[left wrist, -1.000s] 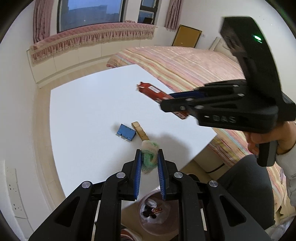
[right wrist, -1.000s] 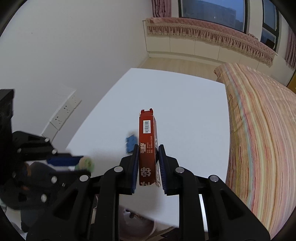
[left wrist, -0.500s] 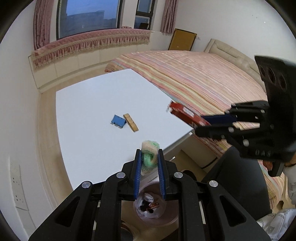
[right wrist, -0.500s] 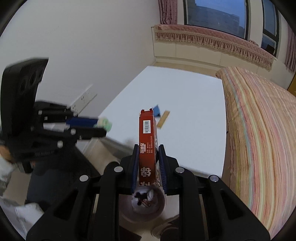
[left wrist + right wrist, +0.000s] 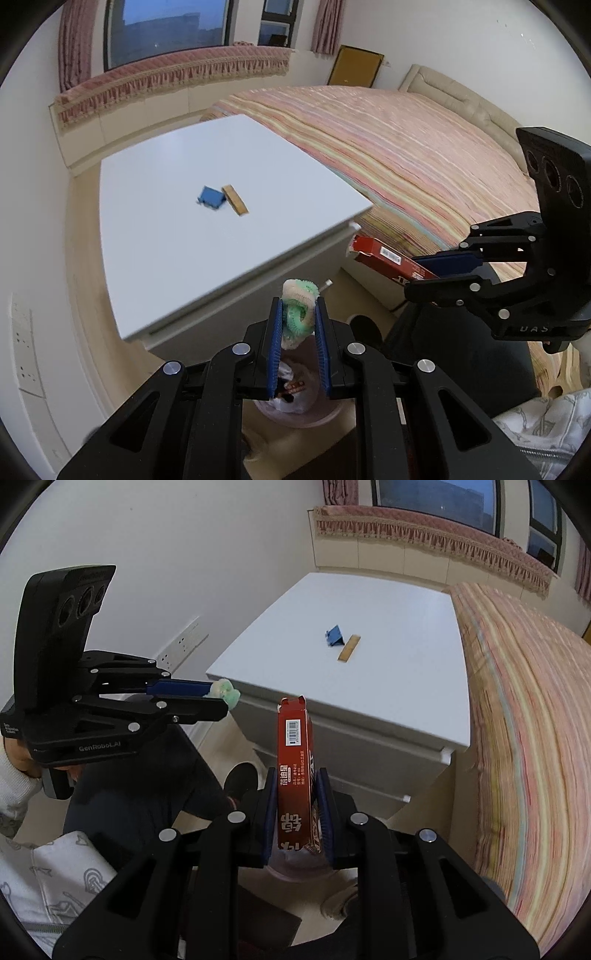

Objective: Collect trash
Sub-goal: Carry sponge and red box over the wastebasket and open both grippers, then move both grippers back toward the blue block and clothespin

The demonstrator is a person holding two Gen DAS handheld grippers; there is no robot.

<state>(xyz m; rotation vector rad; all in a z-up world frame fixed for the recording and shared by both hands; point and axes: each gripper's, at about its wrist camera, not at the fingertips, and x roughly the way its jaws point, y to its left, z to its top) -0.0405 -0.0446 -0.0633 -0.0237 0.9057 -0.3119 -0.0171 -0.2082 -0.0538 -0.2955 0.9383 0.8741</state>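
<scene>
On the white surface (image 5: 177,236), near its middle, a blue scrap (image 5: 211,195) and a tan strip (image 5: 235,200) lie touching, with the striped bed (image 5: 406,147) along its right edge. The left gripper (image 5: 298,325) has its jaws clamped on a green-and-white wad (image 5: 297,314) above the lined pink bin (image 5: 295,406) on the floor; the right gripper (image 5: 297,808) pinches an upright red box (image 5: 294,775). Half a second ago both were nearer the surface's front edge; they have since pulled back off it.

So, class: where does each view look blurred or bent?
Left wrist view: the white table's near edge is smeared and the window wall bows; right wrist view: the striped bed streaks at right, while the red box stays sharp.
</scene>
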